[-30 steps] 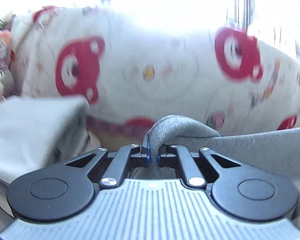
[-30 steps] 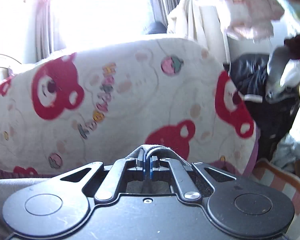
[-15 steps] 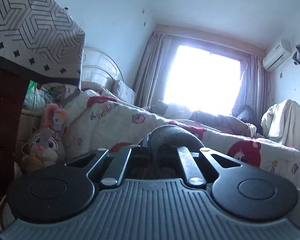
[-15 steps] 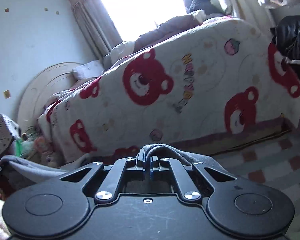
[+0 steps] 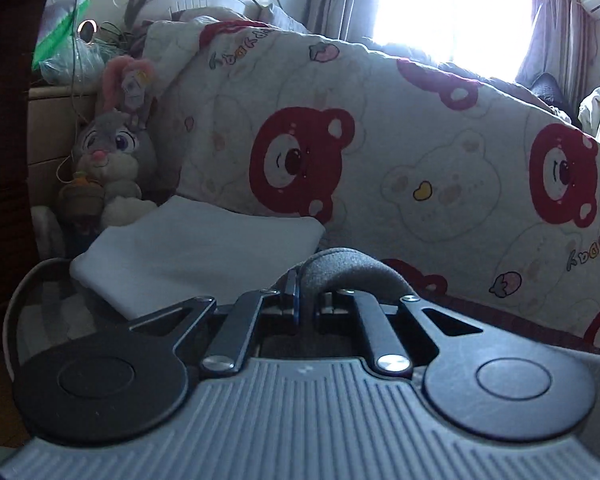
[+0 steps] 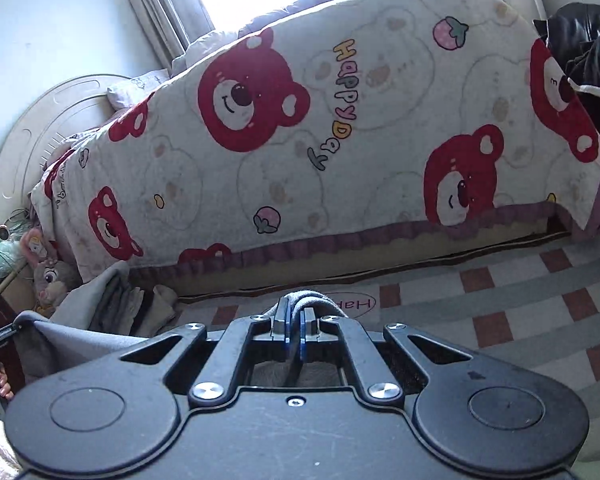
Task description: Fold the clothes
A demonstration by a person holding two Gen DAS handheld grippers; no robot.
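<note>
While both clamp grey garment [image 5: 348,268] | left hand-held gripper [image 5: 306,304] pinched | right hand-held gripper [image 6: 294,314] pinched

Most of the grey garment [image 5: 350,270] was hidden behind the left gripper [image 5: 306,304], only a folded hump could be seen. Same deal in the right wrist view, where just a small bump of it poked out over the right gripper [image 6: 294,320]. The window [image 5: 456,0] was blown out to white, so nothing outside could be made out. The plush rabbit [image 6: 50,280] was half covered by a pile of clothes [image 6: 108,300].
</note>
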